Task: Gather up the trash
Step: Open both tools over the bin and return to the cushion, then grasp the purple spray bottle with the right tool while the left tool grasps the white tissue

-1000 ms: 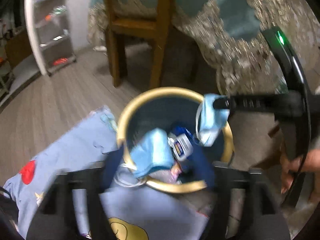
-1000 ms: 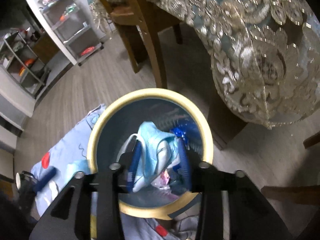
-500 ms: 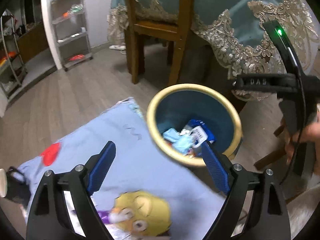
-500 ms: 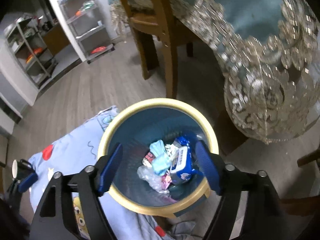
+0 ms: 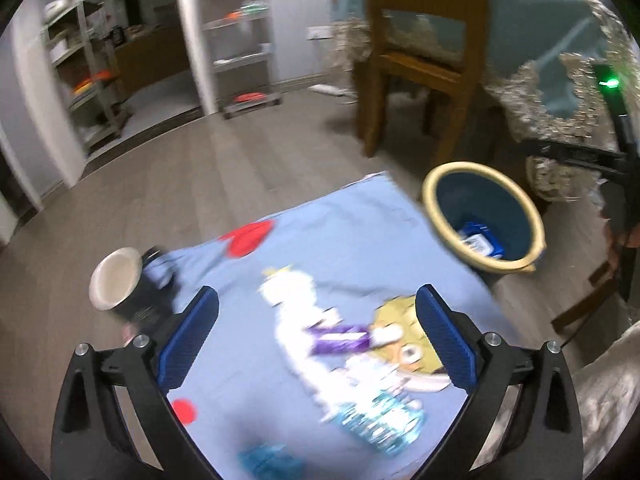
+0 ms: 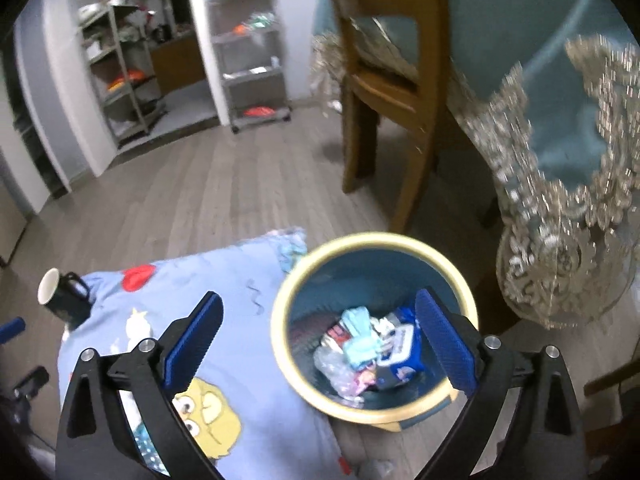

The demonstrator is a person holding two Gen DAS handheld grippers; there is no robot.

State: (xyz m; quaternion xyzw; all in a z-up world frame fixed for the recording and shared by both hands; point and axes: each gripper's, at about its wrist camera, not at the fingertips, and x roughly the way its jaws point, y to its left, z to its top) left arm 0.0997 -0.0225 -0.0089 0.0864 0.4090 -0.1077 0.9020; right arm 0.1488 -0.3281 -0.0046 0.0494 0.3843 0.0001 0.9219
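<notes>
A: Nearest, lower frame of the left wrist view: left hand-held gripper (image 5: 316, 338) with jaws just widened, now fully apart, nothing between them. Right hand-held gripper (image 6: 318, 340) likewise just spread wide and empty.

B: Beneath them?

A: Blue cartoon-print cloth (image 5: 340, 240) on the floor (image 5: 160, 184), carrying remaining litter: a purple wrapper (image 5: 340, 340) at centre, a teal dotted packet (image 5: 376, 420) low in frame. Blurred; exact type not determinable.

B: Further off?

A: Dark mug (image 5: 124, 286) at the cloth's left edge, seemingly tipped toward the camera. Yellow-rimmed blue bin (image 6: 376, 328) at right, touching the cloth's edge; already holding a pale blue mask (image 6: 360, 338), a blue-white pack (image 6: 404, 350) and crumpled film.

B: Risks?

A: Probably three. Thin flat wrappers slipping from wide pads. Cloth pinched up along with a wrapper. Mug knocked, or mistaken for trash, on a leftward reach.
</notes>
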